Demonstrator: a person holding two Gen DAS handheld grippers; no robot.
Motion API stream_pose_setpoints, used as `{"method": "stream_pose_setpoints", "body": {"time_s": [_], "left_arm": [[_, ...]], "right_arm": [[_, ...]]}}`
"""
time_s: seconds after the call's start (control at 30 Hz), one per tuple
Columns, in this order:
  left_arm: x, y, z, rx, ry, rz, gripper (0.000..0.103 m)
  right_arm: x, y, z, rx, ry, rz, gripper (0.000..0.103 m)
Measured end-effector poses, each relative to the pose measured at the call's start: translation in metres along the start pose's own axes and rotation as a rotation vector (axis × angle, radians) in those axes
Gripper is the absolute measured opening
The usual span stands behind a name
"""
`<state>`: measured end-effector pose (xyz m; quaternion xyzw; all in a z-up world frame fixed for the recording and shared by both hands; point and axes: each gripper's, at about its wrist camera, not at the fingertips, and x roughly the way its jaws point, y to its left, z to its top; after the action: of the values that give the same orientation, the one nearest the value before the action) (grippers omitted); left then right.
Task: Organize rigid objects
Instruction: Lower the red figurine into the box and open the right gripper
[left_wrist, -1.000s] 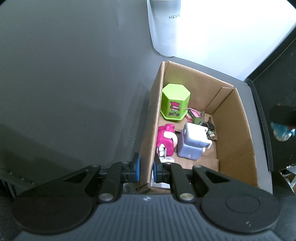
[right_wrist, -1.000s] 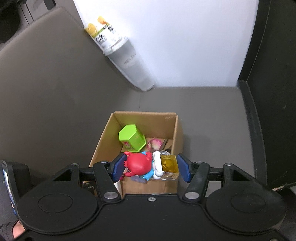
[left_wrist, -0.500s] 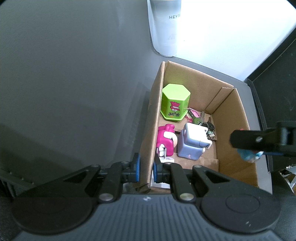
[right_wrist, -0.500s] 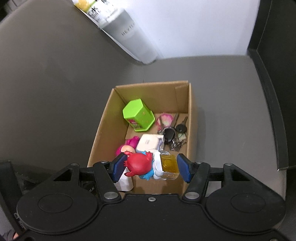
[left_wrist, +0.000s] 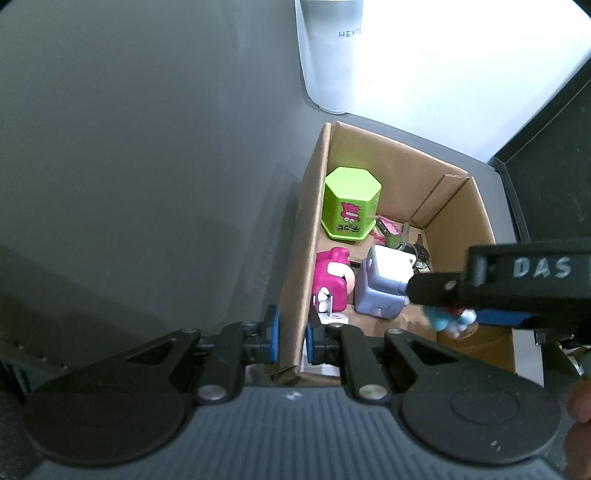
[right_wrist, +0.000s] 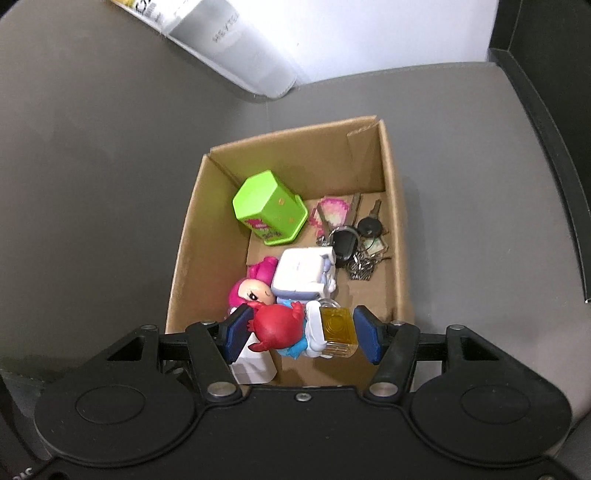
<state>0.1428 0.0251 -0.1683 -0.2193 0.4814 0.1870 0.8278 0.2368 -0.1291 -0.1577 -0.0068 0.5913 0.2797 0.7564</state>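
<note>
The right gripper (right_wrist: 301, 334) pinches a red-haired blue-and-white plastic figurine with a yellow mug (right_wrist: 295, 330) right above the open brown cardboard box (right_wrist: 399, 236), whose bare floor patch sits around 1 o'clock.

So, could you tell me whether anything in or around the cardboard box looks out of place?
Nothing looks damaged or spilled. One oddity: the left gripper is clamped on the cardboard box wall rather than on a toy.

Prob. home/office desk: grey tabletop (right_wrist: 461, 155), drink cup (left_wrist: 328, 55).
</note>
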Motion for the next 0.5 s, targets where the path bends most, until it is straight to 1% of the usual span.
{"method": "stream_pose_setpoints", "body": {"time_s": [0.07,0.2,0.3,0.4,0.5], "left_arm": [[0.0,0.0,0.0,0.001,-0.002,-0.001,0.013],[0.0,0.0,-0.001,0.003,-0.003,0.001,0.013],[0.001,0.0,-0.001,0.002,-0.001,0.001,0.013],[0.001,0.0,-0.001,0.002,-0.002,0.0,0.013],[0.001,0.001,-0.001,0.002,-0.002,0.003,0.013]], "right_arm": [[0.005,0.002,-0.001,-0.001,0.007,-0.003,0.059],[0.008,0.009,-0.001,-0.014,-0.01,-0.051,0.059],[0.011,0.014,-0.001,-0.037,-0.007,-0.087,0.06],[0.01,0.012,0.0,-0.028,0.0,-0.086,0.062],[0.005,0.009,0.001,-0.016,-0.004,-0.065,0.064]]}}
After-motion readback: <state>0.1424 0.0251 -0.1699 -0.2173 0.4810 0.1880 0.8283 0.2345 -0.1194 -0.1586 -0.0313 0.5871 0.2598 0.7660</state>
